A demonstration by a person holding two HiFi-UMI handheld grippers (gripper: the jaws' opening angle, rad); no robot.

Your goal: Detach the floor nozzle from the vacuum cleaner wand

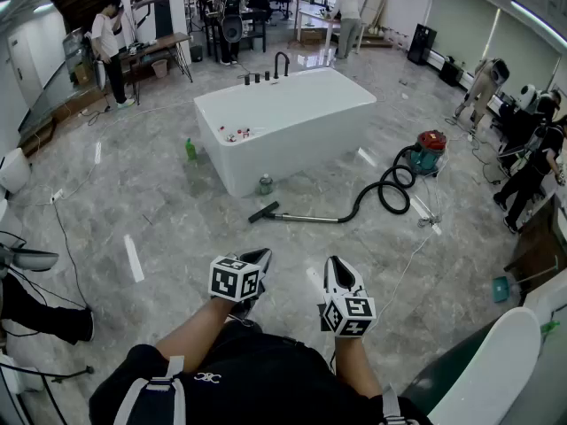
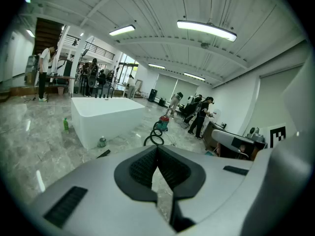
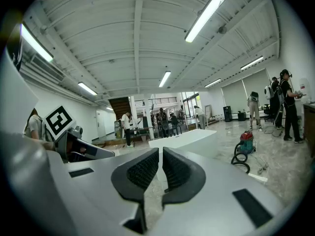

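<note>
Head view shows the floor nozzle (image 1: 263,212) lying on the floor (image 1: 168,237) just beside the white bathtub (image 1: 292,118). It is still joined to the wand (image 1: 310,220), well apart from the person. The left tool (image 1: 259,257) and the right tool (image 1: 337,266) are both closed with nothing between their jaws. The nozzle looks like light, rigid plastic and the wand a stiff, smooth, probably slippery tube, so one tool should likely clamp the wand near the joint and the other the nozzle's neck.
</note>
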